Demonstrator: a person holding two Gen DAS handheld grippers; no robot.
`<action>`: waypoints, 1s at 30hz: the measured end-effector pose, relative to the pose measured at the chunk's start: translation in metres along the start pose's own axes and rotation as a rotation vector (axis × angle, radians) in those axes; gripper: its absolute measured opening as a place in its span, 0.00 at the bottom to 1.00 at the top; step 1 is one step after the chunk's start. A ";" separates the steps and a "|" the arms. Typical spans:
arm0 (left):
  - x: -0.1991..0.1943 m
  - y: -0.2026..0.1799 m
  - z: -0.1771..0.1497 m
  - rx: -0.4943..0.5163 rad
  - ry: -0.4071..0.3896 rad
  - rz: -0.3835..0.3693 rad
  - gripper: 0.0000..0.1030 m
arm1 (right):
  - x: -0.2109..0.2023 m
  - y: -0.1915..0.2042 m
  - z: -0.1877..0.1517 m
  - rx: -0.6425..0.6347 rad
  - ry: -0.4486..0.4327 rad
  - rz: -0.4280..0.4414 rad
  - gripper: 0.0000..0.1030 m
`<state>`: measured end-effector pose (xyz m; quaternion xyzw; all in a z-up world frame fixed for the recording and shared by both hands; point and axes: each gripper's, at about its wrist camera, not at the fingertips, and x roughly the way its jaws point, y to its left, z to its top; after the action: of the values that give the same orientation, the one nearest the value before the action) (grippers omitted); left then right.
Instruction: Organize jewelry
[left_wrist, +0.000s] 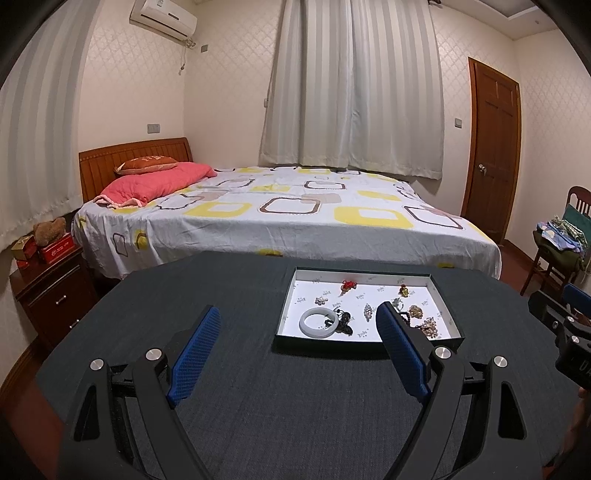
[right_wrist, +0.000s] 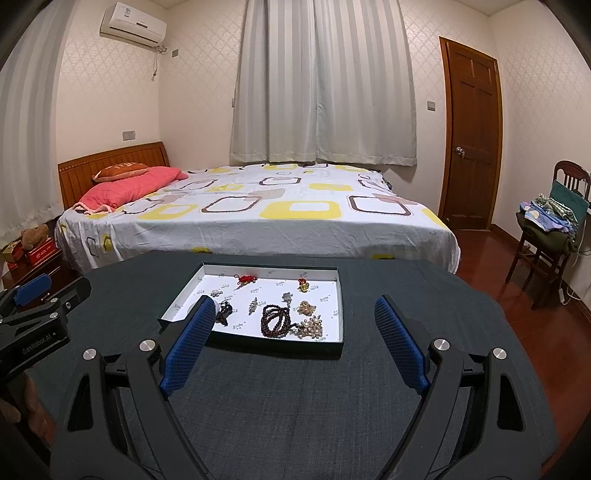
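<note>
A shallow dark-rimmed tray (left_wrist: 284, 302) (right_wrist: 341, 306) with a white floor sits on the dark cloth table (left_wrist: 258, 398) (right_wrist: 295, 398). In it lie a white jade bangle (left_wrist: 320, 322), a dark bead bracelet (right_wrist: 275, 320), a red knot charm (left_wrist: 348, 285) (right_wrist: 245, 279), a pearl cluster brooch (right_wrist: 311, 326), a gold brooch (right_wrist: 306, 307) and several small pieces. My left gripper (left_wrist: 299, 317) is open and empty, just short of the tray's near rim. My right gripper (right_wrist: 295, 310) is open and empty, its left pad (right_wrist: 188, 343) hiding the bangle.
A bed (left_wrist: 280, 218) stands beyond the table. A nightstand (left_wrist: 51, 288) with red boxes is at the left. A chair (right_wrist: 554, 236) piled with clothes and a wooden door (right_wrist: 472, 133) are at the right. The other gripper shows at each view's edge (left_wrist: 569, 332) (right_wrist: 33, 317).
</note>
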<state>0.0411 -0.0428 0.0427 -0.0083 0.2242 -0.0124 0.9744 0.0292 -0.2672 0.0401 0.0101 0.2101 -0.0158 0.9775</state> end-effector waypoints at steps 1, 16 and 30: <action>0.000 0.000 0.000 -0.001 -0.002 0.003 0.81 | 0.000 0.000 0.000 0.001 0.000 0.001 0.83; 0.004 -0.002 -0.003 -0.015 0.018 -0.027 0.81 | -0.001 0.004 0.000 -0.001 0.001 0.002 0.83; 0.011 -0.004 -0.010 -0.010 0.054 -0.012 0.83 | -0.001 0.015 -0.005 -0.002 0.005 0.005 0.83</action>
<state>0.0467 -0.0473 0.0292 -0.0143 0.2505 -0.0172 0.9679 0.0265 -0.2523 0.0361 0.0096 0.2123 -0.0132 0.9771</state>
